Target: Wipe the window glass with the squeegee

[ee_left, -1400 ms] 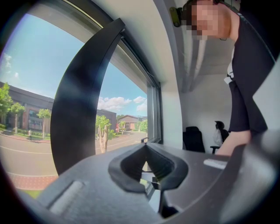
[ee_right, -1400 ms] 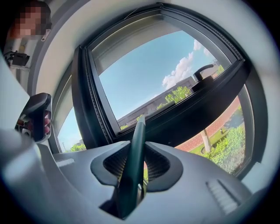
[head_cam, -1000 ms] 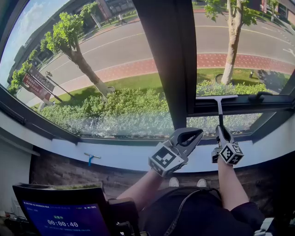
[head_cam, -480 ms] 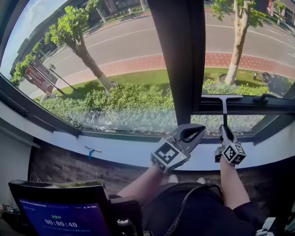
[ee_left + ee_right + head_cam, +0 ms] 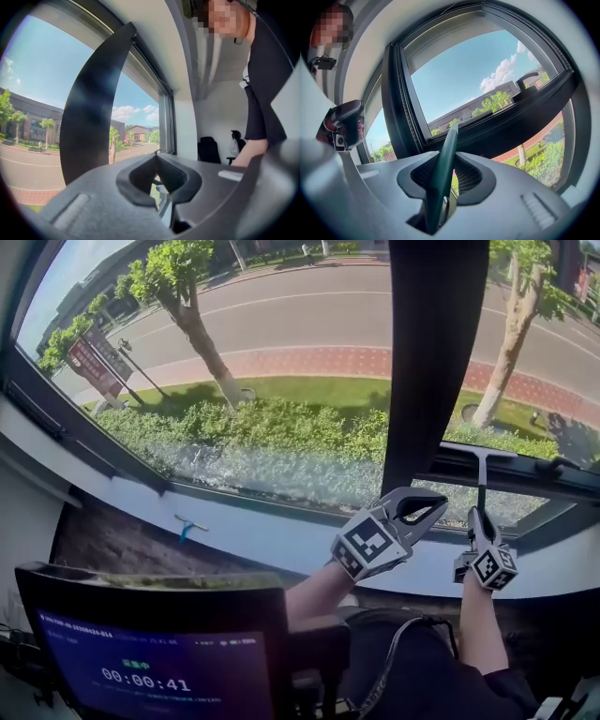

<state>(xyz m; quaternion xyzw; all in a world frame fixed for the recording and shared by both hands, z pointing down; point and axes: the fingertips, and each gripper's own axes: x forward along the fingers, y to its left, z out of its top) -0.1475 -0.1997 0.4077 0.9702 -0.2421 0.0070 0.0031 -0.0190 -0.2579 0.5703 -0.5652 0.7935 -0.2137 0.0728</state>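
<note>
The squeegee (image 5: 479, 474) stands upright against the right window pane (image 5: 539, 352), its pale T-shaped blade on the dark crossbar (image 5: 525, 468). My right gripper (image 5: 480, 516) is shut on its dark green handle (image 5: 442, 173) from below. In the right gripper view the handle runs up between the jaws to the frame. My left gripper (image 5: 420, 504) hovers just left of it above the white sill (image 5: 272, 532), shut with nothing in it. In the left gripper view the left gripper (image 5: 157, 176) shows only its meeting jaws and the black mullion (image 5: 89, 108).
A wide black mullion (image 5: 433, 352) divides the left pane (image 5: 244, 362) from the right. A small blue-handled tool (image 5: 189, 524) lies on the sill at the left. A monitor (image 5: 150, 657) stands at the lower left. A seated person (image 5: 233, 143) and an office chair (image 5: 208, 147) are far back.
The head view has swung left, so both grippers sit further right and lower in it. The squeegee's blade stays on the crossbar and the right gripper keeps its hold.
</note>
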